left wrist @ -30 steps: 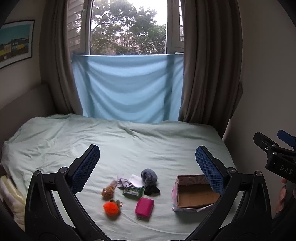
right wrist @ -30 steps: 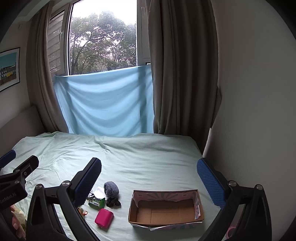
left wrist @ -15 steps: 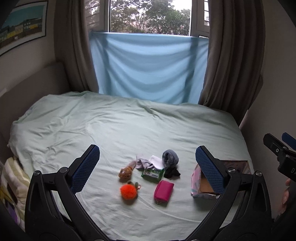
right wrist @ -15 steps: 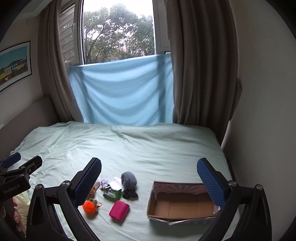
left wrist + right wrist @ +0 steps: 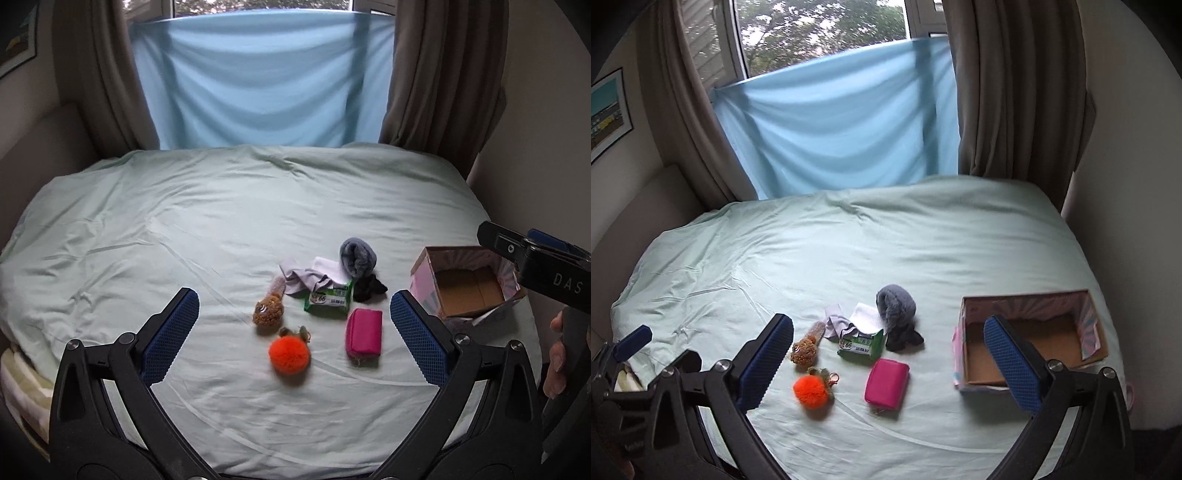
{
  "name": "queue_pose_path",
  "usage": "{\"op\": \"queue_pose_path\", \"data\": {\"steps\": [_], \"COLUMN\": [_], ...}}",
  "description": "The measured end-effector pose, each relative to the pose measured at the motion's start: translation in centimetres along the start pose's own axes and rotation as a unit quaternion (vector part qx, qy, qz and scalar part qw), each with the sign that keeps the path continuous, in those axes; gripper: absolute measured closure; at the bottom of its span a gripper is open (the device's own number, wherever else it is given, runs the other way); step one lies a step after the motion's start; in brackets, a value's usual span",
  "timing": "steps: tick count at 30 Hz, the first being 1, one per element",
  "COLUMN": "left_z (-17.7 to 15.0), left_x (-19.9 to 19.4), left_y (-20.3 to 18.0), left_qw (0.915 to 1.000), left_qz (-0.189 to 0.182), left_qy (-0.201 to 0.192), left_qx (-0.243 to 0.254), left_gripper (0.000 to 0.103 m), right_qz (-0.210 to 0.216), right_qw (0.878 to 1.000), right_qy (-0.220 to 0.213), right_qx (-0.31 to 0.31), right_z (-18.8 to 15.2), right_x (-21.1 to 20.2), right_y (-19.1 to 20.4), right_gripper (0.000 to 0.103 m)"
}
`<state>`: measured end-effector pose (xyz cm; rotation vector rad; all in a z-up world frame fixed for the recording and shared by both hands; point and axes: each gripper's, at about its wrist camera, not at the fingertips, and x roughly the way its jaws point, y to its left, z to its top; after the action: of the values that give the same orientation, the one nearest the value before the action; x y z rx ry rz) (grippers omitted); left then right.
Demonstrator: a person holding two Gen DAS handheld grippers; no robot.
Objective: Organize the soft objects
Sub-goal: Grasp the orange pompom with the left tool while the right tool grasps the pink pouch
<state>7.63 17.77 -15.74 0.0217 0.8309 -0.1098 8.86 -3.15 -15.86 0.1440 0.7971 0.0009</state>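
Note:
A cluster of soft things lies on the pale green bed: an orange pompom (image 5: 288, 352) (image 5: 811, 391), a pink pouch (image 5: 364, 335) (image 5: 887, 383), a green tissue pack (image 5: 328, 300) (image 5: 861, 343), a brown plush (image 5: 268, 312) (image 5: 805, 349), a grey fluffy roll (image 5: 357, 256) (image 5: 896, 307), a black cloth (image 5: 368, 288) and a lilac cloth (image 5: 300, 276). An open cardboard box (image 5: 467, 287) (image 5: 1030, 334) stands to their right. My left gripper (image 5: 294, 336) is open and empty above the near side of the cluster. My right gripper (image 5: 888, 369) is open and empty, over the pouch and the box's left side.
The bed (image 5: 184, 221) fills the room up to a window with a blue cloth (image 5: 258, 85) and brown curtains. A wall runs along the right side by the box. Folded striped bedding (image 5: 22, 384) shows at the left bed edge.
Both grippers have tilted downward and moved closer to the bed, so the objects and the box look larger. Both stay open. Nothing on the bed has moved.

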Motion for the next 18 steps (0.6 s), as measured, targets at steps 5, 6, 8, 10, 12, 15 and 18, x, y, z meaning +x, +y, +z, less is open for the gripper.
{"op": "queue_pose_path", "data": {"steps": [5,6,8,10,12,15,18], "left_z": [-2.2,-2.7,-4.0,-5.7,-7.5,-10.1,-12.2], "left_x": [5.8,6.9,9.3,12.0,15.0,19.1,22.1], "left_y": [2.4,2.7,3.1,3.1,3.1,2.9,2.8], "left_qw": [0.9987,0.9983,0.9973,0.9958,0.9939,0.9918,0.9904], "left_qz": [-0.023,-0.028,-0.04,-0.057,-0.07,-0.077,-0.085], "left_qy": [0.014,0.015,0.018,0.025,0.035,0.056,0.071], "left_qx": [0.043,0.049,0.059,0.068,0.078,0.085,0.083], "left_gripper": [0.0,0.0,0.0,0.0,0.0,0.0,0.0], "right_qz": [-0.025,-0.03,-0.041,-0.05,-0.059,-0.07,-0.08], "right_qw": [0.999,0.999,0.999,0.998,0.997,0.994,0.991], "right_qy": [0.012,0.016,0.025,0.036,0.051,0.078,0.1], "right_qx": [0.019,0.021,0.026,0.03,0.029,0.029,0.033], "right_z": [-2.4,-2.9,-4.3,-6.0,-7.3,-9.8,-12.0], "right_x": [5.3,6.4,9.1,11.9,14.1,17.6,20.6], "right_y": [1.9,2.1,2.5,2.7,2.9,2.7,2.1], "right_gripper": [0.0,0.0,0.0,0.0,0.0,0.0,0.0]}}
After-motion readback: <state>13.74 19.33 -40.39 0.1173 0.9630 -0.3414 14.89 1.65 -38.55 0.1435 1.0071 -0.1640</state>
